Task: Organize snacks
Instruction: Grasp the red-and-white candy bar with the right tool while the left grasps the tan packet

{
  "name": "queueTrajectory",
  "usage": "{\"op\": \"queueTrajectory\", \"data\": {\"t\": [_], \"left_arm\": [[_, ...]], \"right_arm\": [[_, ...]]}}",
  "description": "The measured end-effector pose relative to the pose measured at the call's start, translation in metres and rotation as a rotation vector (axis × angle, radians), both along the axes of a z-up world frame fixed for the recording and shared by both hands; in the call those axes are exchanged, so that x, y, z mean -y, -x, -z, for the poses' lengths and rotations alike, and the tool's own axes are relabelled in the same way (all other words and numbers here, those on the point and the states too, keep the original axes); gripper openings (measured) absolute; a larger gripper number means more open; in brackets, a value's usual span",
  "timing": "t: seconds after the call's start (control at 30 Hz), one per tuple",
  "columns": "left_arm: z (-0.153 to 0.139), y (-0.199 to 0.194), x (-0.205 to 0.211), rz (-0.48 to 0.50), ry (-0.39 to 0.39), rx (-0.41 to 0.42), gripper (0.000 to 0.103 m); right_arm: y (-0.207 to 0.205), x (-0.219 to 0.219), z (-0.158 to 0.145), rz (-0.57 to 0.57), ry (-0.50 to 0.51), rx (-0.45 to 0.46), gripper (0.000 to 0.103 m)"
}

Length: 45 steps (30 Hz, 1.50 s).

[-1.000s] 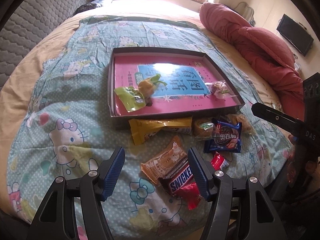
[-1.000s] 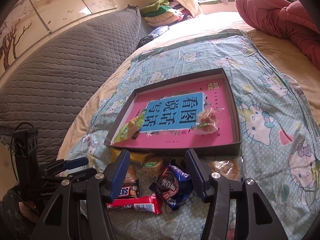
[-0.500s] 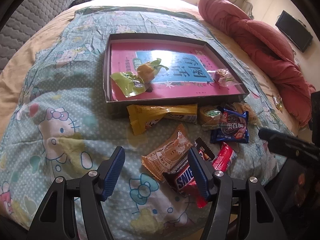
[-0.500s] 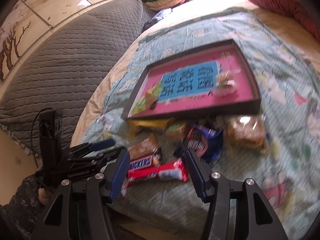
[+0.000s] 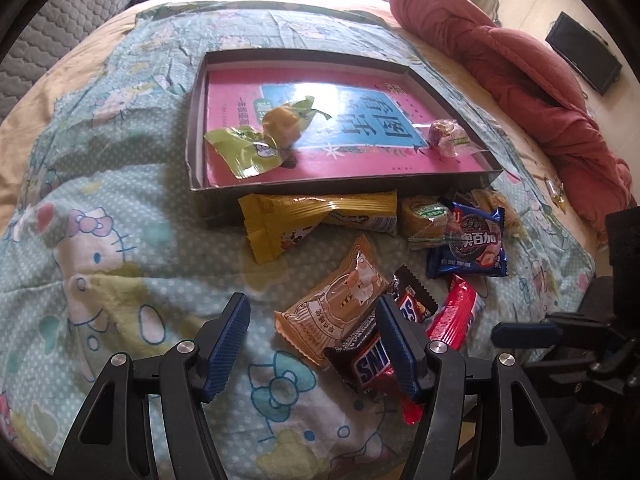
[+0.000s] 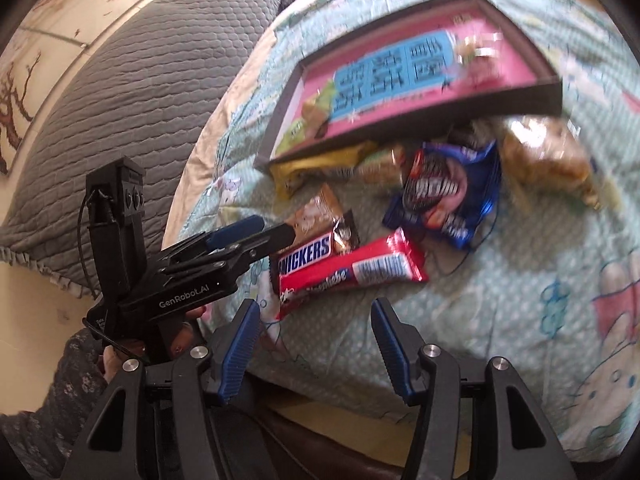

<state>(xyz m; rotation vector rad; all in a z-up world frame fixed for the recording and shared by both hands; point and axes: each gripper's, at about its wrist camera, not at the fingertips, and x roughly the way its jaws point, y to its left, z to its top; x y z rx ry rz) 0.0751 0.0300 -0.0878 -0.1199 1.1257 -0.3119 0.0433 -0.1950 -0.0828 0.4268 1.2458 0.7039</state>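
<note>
We hold our left gripper (image 5: 312, 322) apart over the bedspread (image 5: 120, 240), the Snickers (image 5: 374, 354) under its right finger. Our right gripper (image 6: 316, 326) gapes empty, the red bar (image 6: 360, 270) just beyond. Farther off lies the tray (image 5: 336, 190).

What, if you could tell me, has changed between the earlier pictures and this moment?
Both open grippers have come down toward the loose snacks in front of the shallow dark box. The left gripper now straddles the tan cat-print packet and brown Snickers bar; the right gripper has swung toward the red wrapped bar. Nothing was gripped or released. The snacks and the two candies in the box lie as before.
</note>
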Motion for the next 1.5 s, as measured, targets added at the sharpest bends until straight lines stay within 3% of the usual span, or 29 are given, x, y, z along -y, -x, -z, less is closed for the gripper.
{"op": "queueTrajectory", "data": {"t": [0.27, 0.37, 0.7, 1.07, 1.27, 1.43, 1.5], "left_arm": [[0.011, -0.009, 0.002, 0.002, 0.061, -0.026, 0.067], [0.013, -0.010, 0.002, 0.003, 0.071, -0.027, 0.058], [0.012, -0.009, -0.009, 0.012, 0.104, -0.041, 0.038], [0.016, -0.008, -0.004, 0.056, 0.114, -0.063, 0.039], [0.019, -0.012, 0.001, 0.061, 0.114, -0.062, 0.040], [0.018, -0.012, 0.013, 0.075, 0.055, -0.028, 0.038], [0.017, -0.012, 0.015, 0.074, 0.046, -0.016, 0.033]], "right_arm": [[-0.015, 0.000, 0.024, 0.065, -0.088, -0.102, 0.057], [-0.020, 0.000, 0.030, 0.085, -0.094, -0.107, 0.057], [-0.036, -0.023, 0.025, 0.044, -0.077, -0.025, 0.052], [-0.054, -0.028, 0.036, 0.068, -0.081, -0.053, 0.051], [-0.053, -0.027, 0.035, 0.042, -0.079, -0.020, 0.035], [-0.048, -0.027, 0.022, 0.010, -0.045, 0.056, 0.031], [-0.047, -0.028, 0.019, 0.008, -0.013, 0.083, 0.031]]}}
